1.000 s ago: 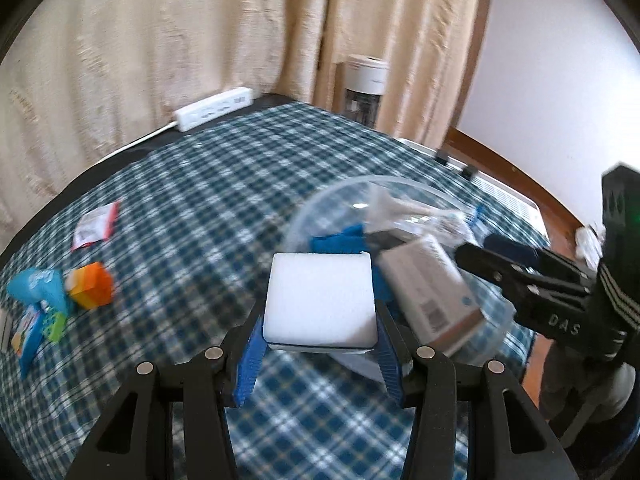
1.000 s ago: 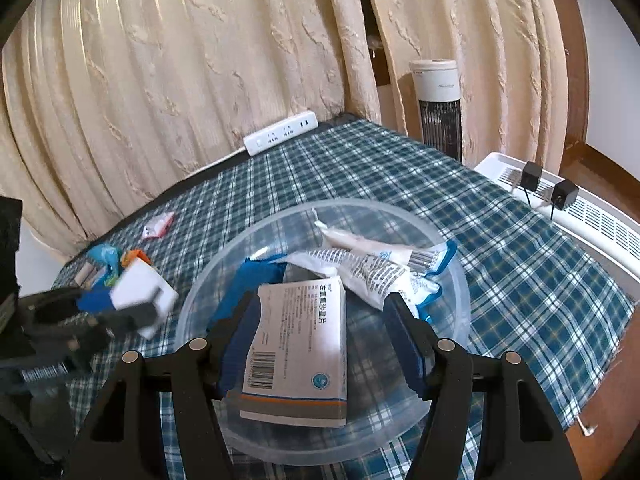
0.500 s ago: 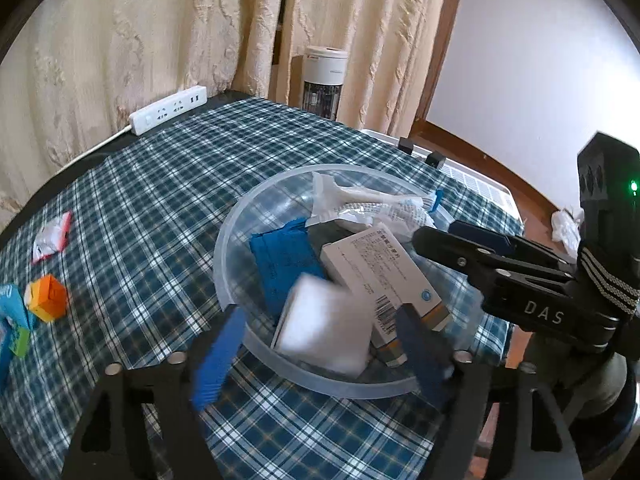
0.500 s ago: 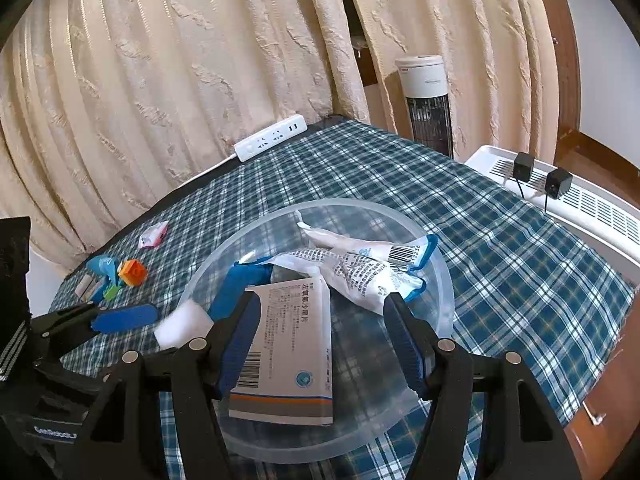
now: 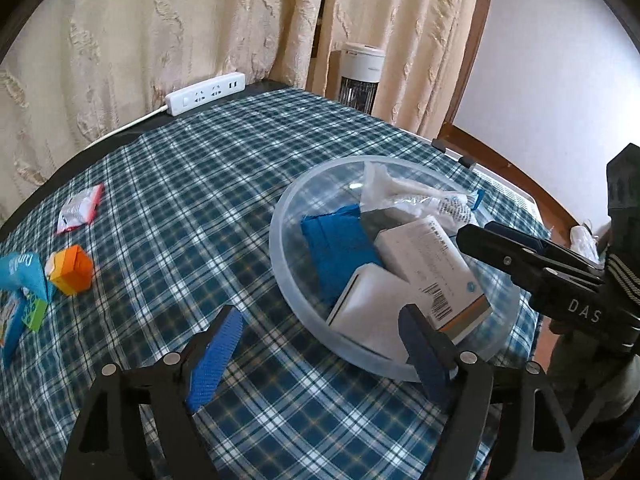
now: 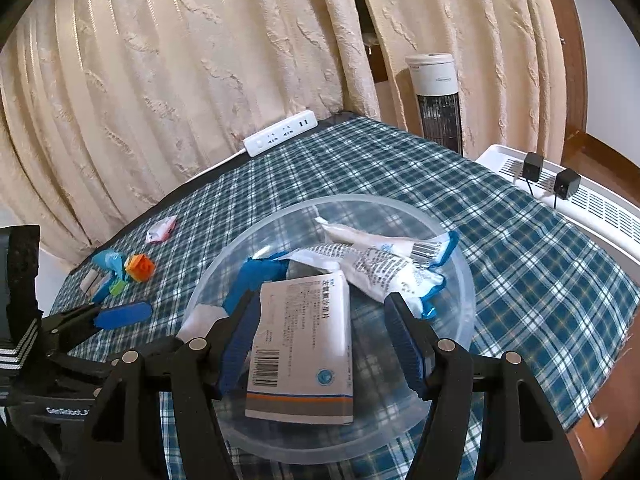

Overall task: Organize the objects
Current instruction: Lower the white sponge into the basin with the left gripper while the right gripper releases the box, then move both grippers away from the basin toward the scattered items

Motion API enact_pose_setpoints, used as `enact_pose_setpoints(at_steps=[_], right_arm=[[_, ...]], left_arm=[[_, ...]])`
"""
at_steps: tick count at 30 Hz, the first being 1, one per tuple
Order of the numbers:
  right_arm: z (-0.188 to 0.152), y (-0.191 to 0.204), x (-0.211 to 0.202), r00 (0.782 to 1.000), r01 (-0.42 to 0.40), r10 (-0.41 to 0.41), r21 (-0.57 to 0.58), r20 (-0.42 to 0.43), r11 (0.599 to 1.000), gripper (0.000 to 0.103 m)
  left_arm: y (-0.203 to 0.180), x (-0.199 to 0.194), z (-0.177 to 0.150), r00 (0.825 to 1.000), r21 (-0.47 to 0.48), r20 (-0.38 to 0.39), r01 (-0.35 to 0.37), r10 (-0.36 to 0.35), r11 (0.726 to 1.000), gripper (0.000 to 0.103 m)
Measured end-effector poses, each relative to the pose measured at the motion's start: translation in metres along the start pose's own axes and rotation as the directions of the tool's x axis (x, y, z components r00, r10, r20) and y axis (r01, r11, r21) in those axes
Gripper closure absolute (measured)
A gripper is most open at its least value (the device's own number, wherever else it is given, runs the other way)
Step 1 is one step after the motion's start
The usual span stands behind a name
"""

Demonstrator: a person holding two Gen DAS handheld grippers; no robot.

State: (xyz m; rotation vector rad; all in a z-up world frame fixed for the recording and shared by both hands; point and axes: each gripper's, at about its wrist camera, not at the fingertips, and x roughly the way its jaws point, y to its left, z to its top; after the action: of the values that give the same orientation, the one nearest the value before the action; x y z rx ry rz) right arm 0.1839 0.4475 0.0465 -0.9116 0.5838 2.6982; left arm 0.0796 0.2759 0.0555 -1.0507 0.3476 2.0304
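Left claw (image 5: 320,344) was seen opening, nothing between its blue pads, low in the frame. White foam block (image 5: 372,312) lay inside the clear round plastic bowl (image 5: 280,248) on the plaid-covered counter (image 5: 180,200). Right claw (image 6: 320,340) was held parted around the white medicine box (image 6: 302,344); contact could not be told.

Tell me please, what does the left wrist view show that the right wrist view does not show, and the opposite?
Only the left wrist view shows the whole white block lying in the bowl, and the empty left gripper, its jaws opening. Only the right wrist view shows two black plugs on a white heater, and the medicine box between the right gripper's pads. Both show the power strip, the orange cube and the blue cloth.
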Motion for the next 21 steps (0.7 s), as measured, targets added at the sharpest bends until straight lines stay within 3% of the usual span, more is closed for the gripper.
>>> enact_pose_setpoints(at_steps=[9,21], right_arm=[[0.000,0.012,0.003,1.000,-0.006,0.006,0.002,-0.005,1.000,0.033],[0.008,0.036,0.000,0.999,-0.030,0.030,-0.024,0.020,0.999,0.030]], left_arm=[[0.014,-0.007,-0.004,0.999,-0.032,0.023,-0.049,0.049,0.998,0.006],[0.057,-0.022,-0.013,0.992,-0.159,0.035,-0.111,0.118,0.981,0.001]])
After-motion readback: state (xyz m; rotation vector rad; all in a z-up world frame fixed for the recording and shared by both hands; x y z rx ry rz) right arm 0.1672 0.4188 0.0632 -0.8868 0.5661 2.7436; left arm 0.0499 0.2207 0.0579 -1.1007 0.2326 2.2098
